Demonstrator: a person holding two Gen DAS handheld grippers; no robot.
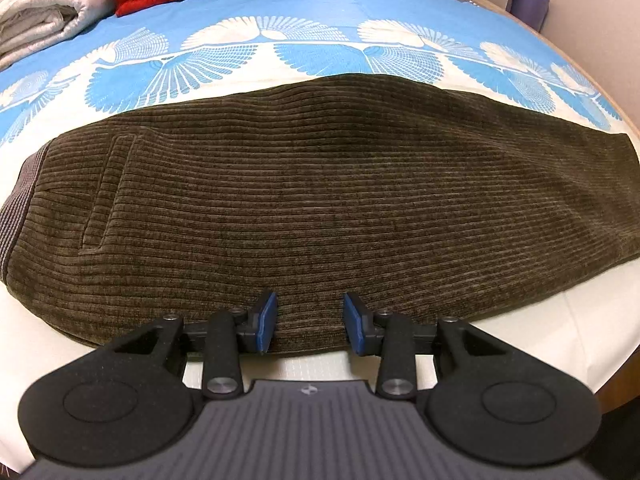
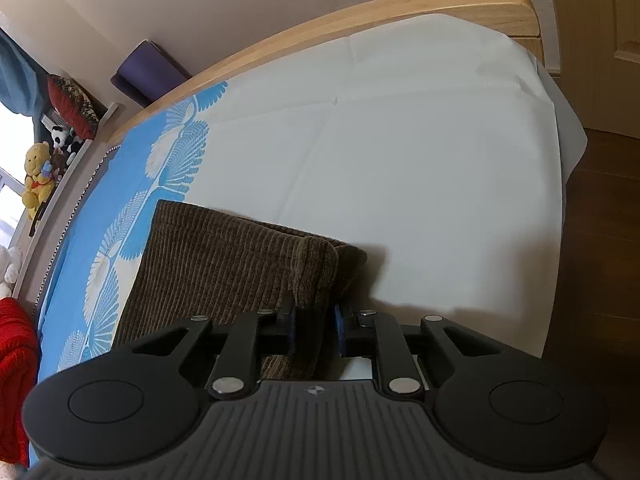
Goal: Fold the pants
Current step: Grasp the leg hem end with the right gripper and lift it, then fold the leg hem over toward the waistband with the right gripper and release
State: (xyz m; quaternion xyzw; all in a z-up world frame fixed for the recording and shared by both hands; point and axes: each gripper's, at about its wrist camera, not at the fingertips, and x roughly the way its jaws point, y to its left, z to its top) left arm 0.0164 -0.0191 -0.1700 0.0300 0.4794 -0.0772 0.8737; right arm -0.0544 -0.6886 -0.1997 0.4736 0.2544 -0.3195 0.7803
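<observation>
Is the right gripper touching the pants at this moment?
Touching. In the right wrist view, the right gripper has its jaws closed on a bunched corner of the brown corduroy pants, fabric pinched between the pads.

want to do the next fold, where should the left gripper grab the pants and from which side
Grip the near long edge of the pants, coming in low from the bed's near side. That edge lies stacked and flat, right between the open left gripper jaws; the right gripper holds the hem end.
</observation>
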